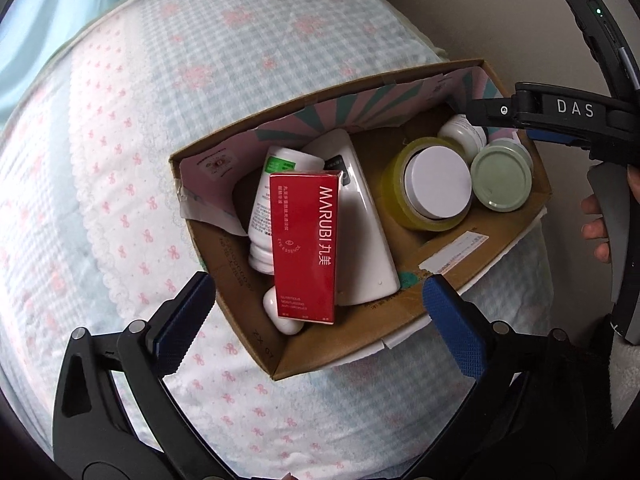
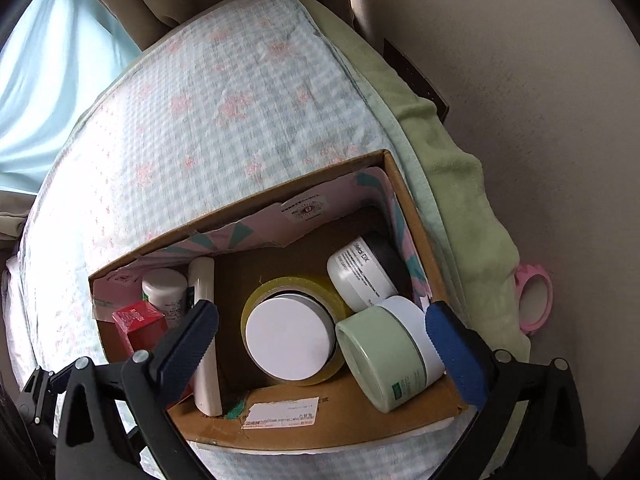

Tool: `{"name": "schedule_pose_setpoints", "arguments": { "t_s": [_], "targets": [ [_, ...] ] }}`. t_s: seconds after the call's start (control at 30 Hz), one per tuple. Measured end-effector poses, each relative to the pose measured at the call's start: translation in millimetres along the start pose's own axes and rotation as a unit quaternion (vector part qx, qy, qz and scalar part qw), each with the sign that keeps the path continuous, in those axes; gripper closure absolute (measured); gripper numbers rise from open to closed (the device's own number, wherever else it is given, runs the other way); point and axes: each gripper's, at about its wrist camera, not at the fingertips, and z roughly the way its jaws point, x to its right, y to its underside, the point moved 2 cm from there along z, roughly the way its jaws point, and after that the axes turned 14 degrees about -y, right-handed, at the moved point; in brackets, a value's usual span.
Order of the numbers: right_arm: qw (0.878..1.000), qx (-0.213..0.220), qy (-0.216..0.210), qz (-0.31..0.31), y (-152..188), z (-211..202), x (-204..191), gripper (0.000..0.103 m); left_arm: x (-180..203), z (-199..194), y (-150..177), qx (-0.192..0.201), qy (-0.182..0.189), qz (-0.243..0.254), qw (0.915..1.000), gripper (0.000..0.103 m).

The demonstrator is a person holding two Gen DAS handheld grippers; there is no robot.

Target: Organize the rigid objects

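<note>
An open cardboard box (image 1: 352, 328) (image 2: 340, 424) sits on the bed. It holds a red MARUBI carton (image 1: 306, 248) (image 2: 140, 320), a white bottle (image 1: 268, 208), a flat white device (image 1: 360, 224), a yellow tape roll (image 1: 394, 184) (image 2: 260, 300) around a white-lidded jar (image 1: 438, 182) (image 2: 290, 338), a green-lidded jar (image 1: 500, 178) (image 2: 384, 356) and a white jar (image 2: 360, 276). My left gripper (image 1: 316, 300) is open and empty above the box's near end. My right gripper (image 2: 320, 328) is open and empty above the jars; it also shows in the left wrist view (image 1: 560, 120).
The bed has a blue-checked quilt with pink bows (image 1: 120, 160) (image 2: 220, 92) and a green blanket (image 2: 460, 200) at its edge. A pink tape dispenser (image 2: 534, 300) lies on the floor by the beige wall. Curtains hang behind the bed.
</note>
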Motion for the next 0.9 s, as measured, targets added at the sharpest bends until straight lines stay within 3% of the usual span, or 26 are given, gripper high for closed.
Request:
{"name": "schedule_pose_setpoints", "arguments": {
  "t_s": [0.3,0.57,0.73,0.9],
  "targets": [
    [1.000,0.030,-0.003,0.009,6.9,-23.7,-5.2,0.000,-1.8,-24.7,11.2,0.025,0.002,-0.004,0.9997,0.000],
    [0.998,0.055,0.004,-0.013,17.3,-62.8,-36.3,0.000,-23.7,-77.3,27.5,0.066,0.006,-0.018,0.9976,0.000],
    [0.996,0.076,0.003,-0.037,34.4,-98.8,-79.2,0.000,-64.2,-132.3,46.2,0.107,-0.007,-0.039,0.9934,0.000],
    [0.990,0.092,0.006,-0.105,67.5,-137.8,-157.5,0.000,-135.6,-194.9,80.3,0.150,-0.025,-0.099,0.9835,0.000]
  ]
}}
